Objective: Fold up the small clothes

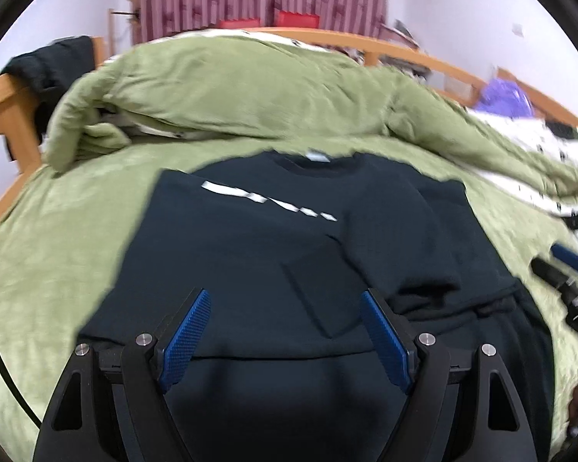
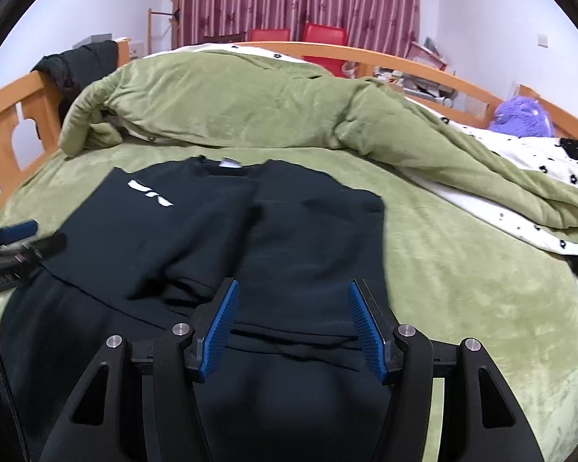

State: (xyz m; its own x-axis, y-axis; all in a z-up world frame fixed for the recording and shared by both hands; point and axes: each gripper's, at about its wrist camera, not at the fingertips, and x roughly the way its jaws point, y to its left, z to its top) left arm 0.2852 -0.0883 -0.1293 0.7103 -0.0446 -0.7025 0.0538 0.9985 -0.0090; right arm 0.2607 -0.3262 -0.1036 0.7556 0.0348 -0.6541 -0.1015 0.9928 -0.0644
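A dark navy T-shirt (image 1: 258, 238) with a white chest print lies on the green bedspread, collar away from me, both sides folded inward over the middle. It also shows in the right wrist view (image 2: 196, 231). My left gripper (image 1: 285, 300) is open and empty, hovering over the shirt's lower part near its hem. My right gripper (image 2: 293, 292) is open and empty over the shirt's lower right part. The right gripper's tips show at the right edge of the left wrist view (image 1: 558, 265); the left gripper's tips show at the left edge of the right wrist view (image 2: 31, 236).
A bunched green quilt (image 2: 250, 104) lies across the far side of the bed, with a white flowered sheet (image 2: 528, 177) to the right. The wooden bed frame (image 2: 15, 115) runs around the back, with a black garment (image 2: 77, 65) hung on it. A purple plush (image 2: 520, 119) sits at far right.
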